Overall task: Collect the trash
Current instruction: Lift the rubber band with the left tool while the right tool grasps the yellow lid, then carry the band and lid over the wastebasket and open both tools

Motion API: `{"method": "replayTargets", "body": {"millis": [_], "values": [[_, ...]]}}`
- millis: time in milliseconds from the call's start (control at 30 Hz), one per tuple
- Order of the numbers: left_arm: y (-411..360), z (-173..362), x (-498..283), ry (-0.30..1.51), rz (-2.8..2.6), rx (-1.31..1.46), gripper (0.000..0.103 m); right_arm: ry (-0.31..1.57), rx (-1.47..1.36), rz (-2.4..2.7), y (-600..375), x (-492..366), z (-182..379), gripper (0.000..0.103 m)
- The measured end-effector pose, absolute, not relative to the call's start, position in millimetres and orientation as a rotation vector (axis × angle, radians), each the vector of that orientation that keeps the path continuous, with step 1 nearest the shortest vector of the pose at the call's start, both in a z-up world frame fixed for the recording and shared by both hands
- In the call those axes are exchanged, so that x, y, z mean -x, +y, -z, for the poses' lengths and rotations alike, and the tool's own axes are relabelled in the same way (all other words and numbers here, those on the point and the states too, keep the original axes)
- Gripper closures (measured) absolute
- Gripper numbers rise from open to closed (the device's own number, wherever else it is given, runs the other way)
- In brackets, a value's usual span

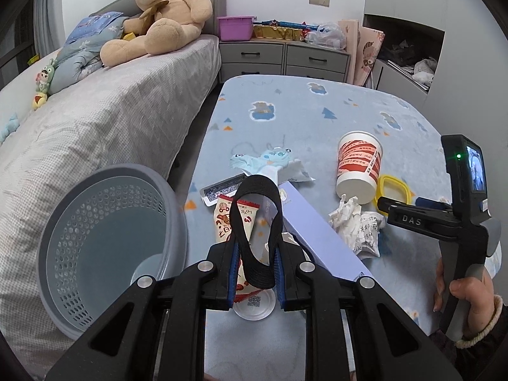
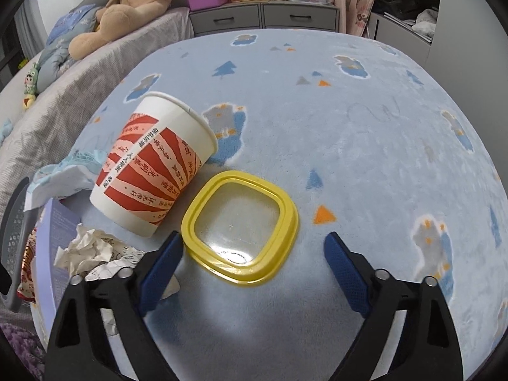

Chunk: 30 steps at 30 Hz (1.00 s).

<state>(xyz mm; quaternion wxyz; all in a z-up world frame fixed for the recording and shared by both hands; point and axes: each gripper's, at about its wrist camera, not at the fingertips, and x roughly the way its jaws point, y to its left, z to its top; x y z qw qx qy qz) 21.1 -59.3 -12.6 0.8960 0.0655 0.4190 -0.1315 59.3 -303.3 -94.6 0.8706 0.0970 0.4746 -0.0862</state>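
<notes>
Right now my left gripper [image 1: 255,281] pinching limp black strap [image 1: 255,222] beside basket [image 1: 104,247]; right gripper [image 2: 252,265] jaws spread around yellow lid [image 2: 240,225] on blanket [image 2: 365,133]; lid looks light, stiff, slick — I'd grip raised rim

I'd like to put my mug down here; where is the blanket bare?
Bare: the blanket beyond and right of the yellow lid, up to the far edge. Crowded: the near left, where the cup, crumpled paper, purple box and wrappers lie together beside the basket.
</notes>
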Motion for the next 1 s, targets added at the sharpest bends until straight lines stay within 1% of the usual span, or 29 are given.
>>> {"method": "replayTargets", "body": {"millis": [67,133,167,200,700,1000], "values": [[-60,14,-21,0.87,0.273,-0.14,0.084,0.986,-0.19,0.174,-301,-58,94,0.021],[-61,15,-20,0.87,0.27,-0.144,0.084,0.977,-0.19,0.162,-299,-57,93,0.029],[-61,15,-20,0.871,0.268,-0.146,0.084,0.973,-0.192,0.155,-299,-56,93,0.03],[-61,16,-20,0.873,0.266,-0.147,0.084,0.969,-0.195,0.149,-299,-55,92,0.034],[-59,12,-16,0.855,0.253,-0.147,0.084,0.938,-0.264,0.144,-305,-34,84,0.036],[-49,3,-11,0.833,0.257,-0.134,0.084,0.89,-0.277,0.154,-300,-13,63,0.036]]}}
